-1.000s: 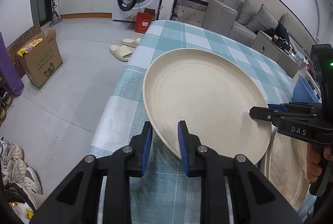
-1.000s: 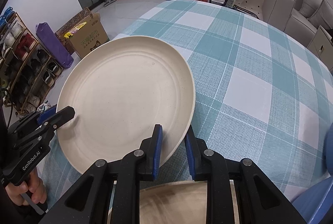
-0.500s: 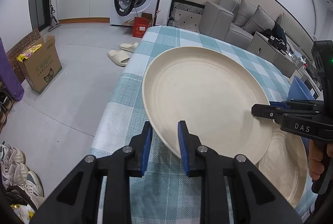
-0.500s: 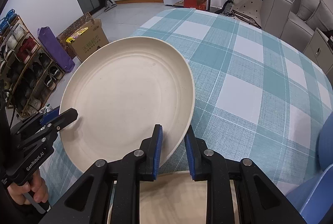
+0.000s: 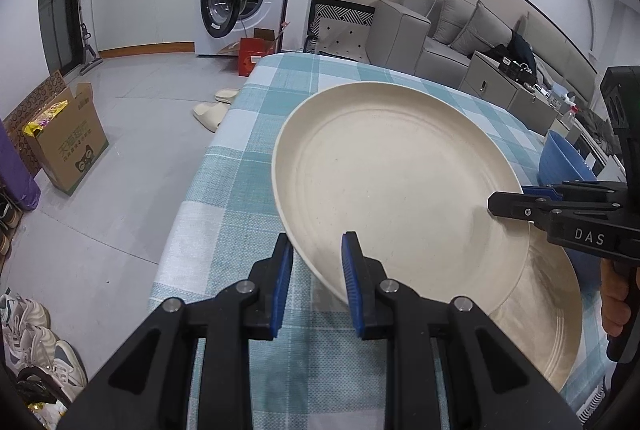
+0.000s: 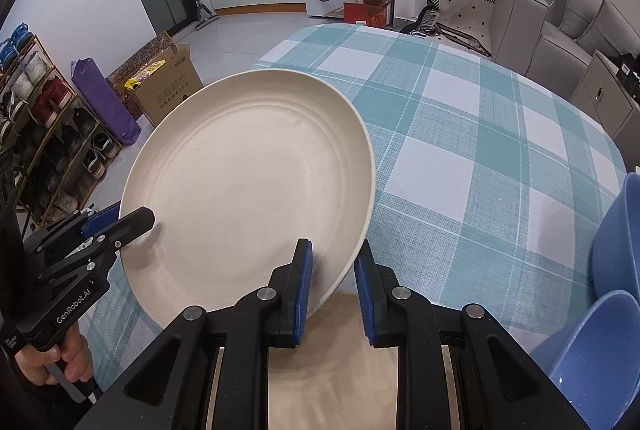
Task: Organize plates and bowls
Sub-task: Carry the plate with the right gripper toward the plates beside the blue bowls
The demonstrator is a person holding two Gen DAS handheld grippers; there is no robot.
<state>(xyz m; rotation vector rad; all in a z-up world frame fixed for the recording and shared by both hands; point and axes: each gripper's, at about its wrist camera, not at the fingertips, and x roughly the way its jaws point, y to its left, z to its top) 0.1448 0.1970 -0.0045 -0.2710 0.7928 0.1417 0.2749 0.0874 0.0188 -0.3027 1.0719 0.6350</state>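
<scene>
Cream plate [image 5: 392, 190] clamped by both tools [image 5: 316, 270] [image 6: 332, 278], above second plate [image 5: 548, 314], blue bowls [image 6: 616, 230] beside.

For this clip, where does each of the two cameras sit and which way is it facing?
Left wrist: on the left gripper, looking down and forward at the cream plate whose near rim it clamps; the right gripper and fingers of a hand show at right.
Right wrist: on the right gripper, looking down at the plate's opposite rim; the left gripper and a hand show at lower left.
Shared: the plate, the second plate beneath, checked tablecloth, washing machine, blue bowls.
</scene>
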